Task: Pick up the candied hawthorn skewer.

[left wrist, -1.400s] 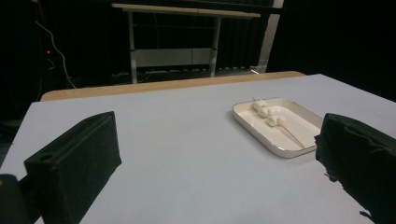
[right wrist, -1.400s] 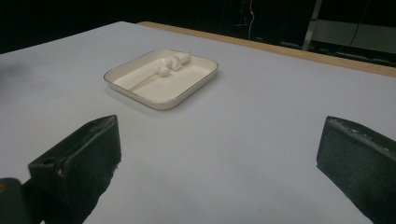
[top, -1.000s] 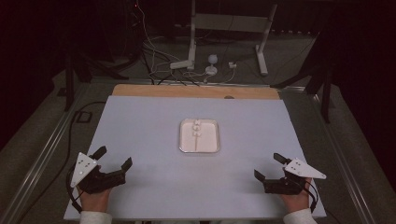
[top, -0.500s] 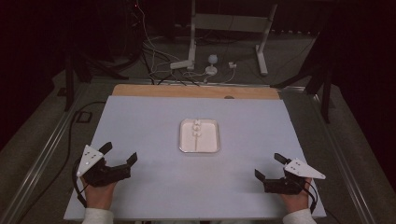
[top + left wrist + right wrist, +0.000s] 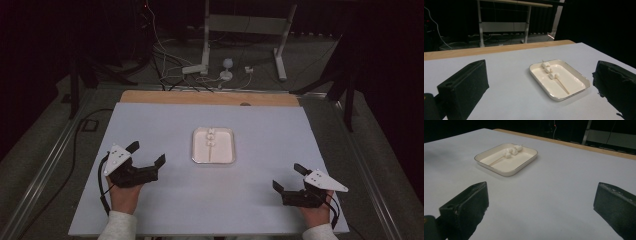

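- A pale grey table [image 5: 260, 210] in a dark room, with stands and cables behind its far edge.
- Nearest, the right gripper [image 5: 291, 179] is spread wide and empty at the near right corner.
- The left gripper [image 5: 146, 153], also released with nothing between its jaws, looks nearer to the tray.
- At mid-table sits the white tray [image 5: 198, 152]; its marshmallow skewer [image 5: 555, 79] lies near-to-far, marshmallows at the far end, bare stick towards the person.
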Available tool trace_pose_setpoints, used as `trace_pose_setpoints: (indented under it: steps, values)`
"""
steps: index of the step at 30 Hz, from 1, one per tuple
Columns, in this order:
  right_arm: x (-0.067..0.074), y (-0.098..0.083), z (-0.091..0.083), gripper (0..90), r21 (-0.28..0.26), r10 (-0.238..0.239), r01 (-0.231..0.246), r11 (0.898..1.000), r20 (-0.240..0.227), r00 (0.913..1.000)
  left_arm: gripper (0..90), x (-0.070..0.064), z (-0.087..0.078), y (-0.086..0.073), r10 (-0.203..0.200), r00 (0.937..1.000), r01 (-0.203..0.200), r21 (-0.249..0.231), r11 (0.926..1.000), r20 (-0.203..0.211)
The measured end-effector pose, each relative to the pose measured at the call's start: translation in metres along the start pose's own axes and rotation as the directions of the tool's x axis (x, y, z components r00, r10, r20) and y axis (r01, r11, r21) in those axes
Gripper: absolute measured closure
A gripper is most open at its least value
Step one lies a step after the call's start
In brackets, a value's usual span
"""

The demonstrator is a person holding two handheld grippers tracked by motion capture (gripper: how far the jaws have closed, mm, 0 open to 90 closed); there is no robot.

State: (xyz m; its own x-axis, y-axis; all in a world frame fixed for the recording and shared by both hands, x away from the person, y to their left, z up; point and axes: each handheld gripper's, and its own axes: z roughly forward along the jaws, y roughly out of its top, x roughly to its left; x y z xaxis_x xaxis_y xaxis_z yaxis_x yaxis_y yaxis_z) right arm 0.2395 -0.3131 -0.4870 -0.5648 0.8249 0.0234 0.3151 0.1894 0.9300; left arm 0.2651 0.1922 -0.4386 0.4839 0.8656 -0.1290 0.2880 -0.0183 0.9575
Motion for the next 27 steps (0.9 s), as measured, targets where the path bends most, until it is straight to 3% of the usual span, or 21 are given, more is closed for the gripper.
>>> trace_pose_setpoints:
  steps: [8,13,16,27]
  values:
    - [0.001,-0.001,0.001,0.0,0.006,-0.002,0.002,1.000,-0.003,1.0000,0.7,-0.004,0.023,0.002,-0.013,0.9999,0.013,0.036,0.9993,0.005]
    - [0.002,-0.001,0.002,0.0,0.008,-0.007,0.007,1.000,-0.006,1.0000,0.7,-0.009,0.039,0.003,-0.009,0.9994,0.007,0.056,0.9984,0.033]
    - [0.002,-0.001,0.002,0.0,0.010,-0.002,0.002,1.000,-0.007,1.0000,0.7,-0.011,0.052,0.004,-0.032,0.9978,0.028,0.065,0.9975,0.059]
    - [0.002,-0.002,0.003,0.0,0.012,-0.002,0.002,1.000,-0.012,0.9999,0.7,-0.022,0.085,0.001,-0.051,0.9943,0.041,0.110,0.9931,0.093]
